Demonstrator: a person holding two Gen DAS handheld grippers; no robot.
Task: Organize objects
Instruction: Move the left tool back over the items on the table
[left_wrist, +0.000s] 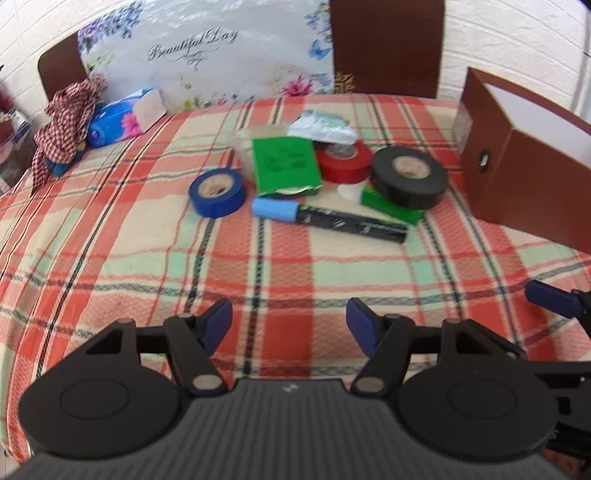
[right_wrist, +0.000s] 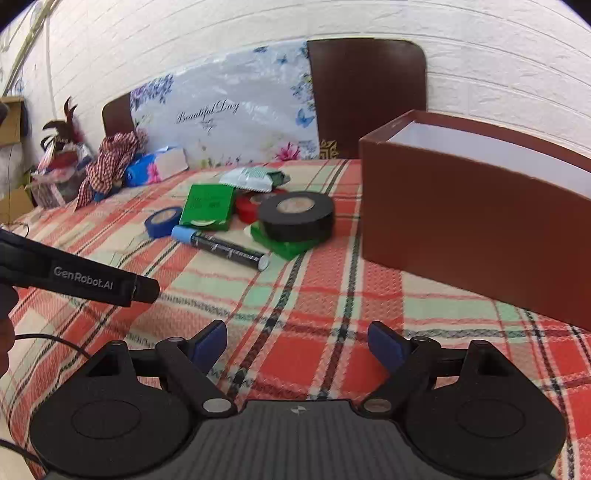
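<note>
A pile lies mid-table: blue tape roll (left_wrist: 217, 192) (right_wrist: 162, 220), green box (left_wrist: 284, 165) (right_wrist: 208, 206), red tape roll (left_wrist: 344, 161) (right_wrist: 248, 207), black tape roll (left_wrist: 409, 176) (right_wrist: 296, 215) resting on a small green box (left_wrist: 388, 205) (right_wrist: 286, 243), a black marker with a blue cap (left_wrist: 328, 219) (right_wrist: 221, 246), and a white-green packet (left_wrist: 323, 127) (right_wrist: 251, 178). An open brown box (left_wrist: 517, 173) (right_wrist: 476, 218) stands to the right. My left gripper (left_wrist: 289, 325) and right gripper (right_wrist: 297, 345) are both open and empty, near the front, well short of the pile.
A plaid cloth (left_wrist: 147, 240) covers the table. A blue tissue pack (left_wrist: 122, 120) (right_wrist: 155, 166) and a checked cloth bundle (left_wrist: 66, 122) (right_wrist: 109, 162) lie at the back left. Chair backs (left_wrist: 386, 44) stand behind. The left gripper's body (right_wrist: 85, 277) crosses the right wrist view's left side.
</note>
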